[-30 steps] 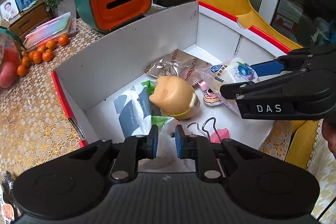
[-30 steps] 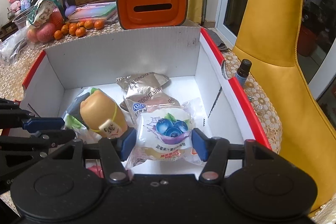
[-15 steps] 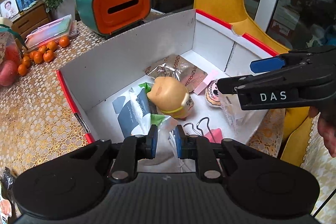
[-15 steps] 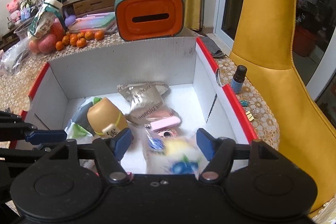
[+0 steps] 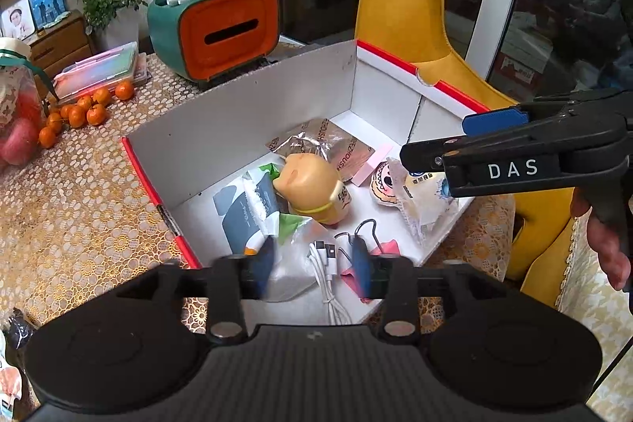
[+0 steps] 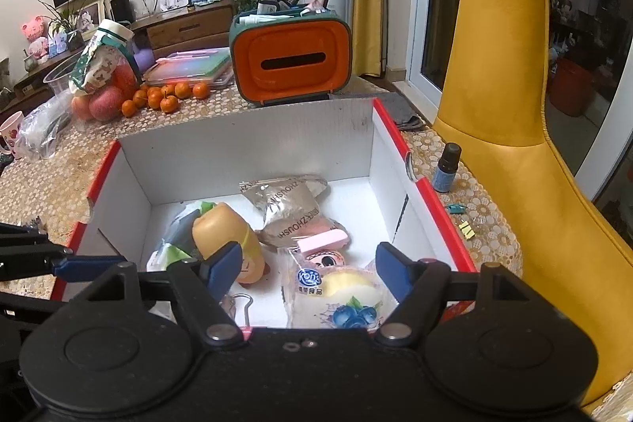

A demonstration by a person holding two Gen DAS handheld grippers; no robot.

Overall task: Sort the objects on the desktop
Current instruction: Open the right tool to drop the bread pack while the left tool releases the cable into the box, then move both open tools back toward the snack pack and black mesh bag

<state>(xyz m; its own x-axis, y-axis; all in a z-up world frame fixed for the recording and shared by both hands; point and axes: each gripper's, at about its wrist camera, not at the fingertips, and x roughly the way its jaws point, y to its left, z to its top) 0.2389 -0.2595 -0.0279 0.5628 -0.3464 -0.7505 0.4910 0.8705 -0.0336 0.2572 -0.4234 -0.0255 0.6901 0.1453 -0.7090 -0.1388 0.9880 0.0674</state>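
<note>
Both claws hang over the red-rimmed white cardboard box [image 6: 253, 149] on the worktop. Right claw [image 6: 308, 273] is opening, nothing pinched: the clear blueberry snack packet [image 6: 340, 293], gripped a second ago, now lies inside. Left claw [image 5: 312, 263], clenched before, is opening too, letting the coiled white cable [image 5: 328, 263] rest in the box.

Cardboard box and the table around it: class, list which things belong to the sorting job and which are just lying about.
Job:
cardboard box
blueberry snack packet
yellow bottle
white cable
small dropper bottle, not yet boxed

Lying about:
orange tissue holder
tangerines
yellow chair
</note>
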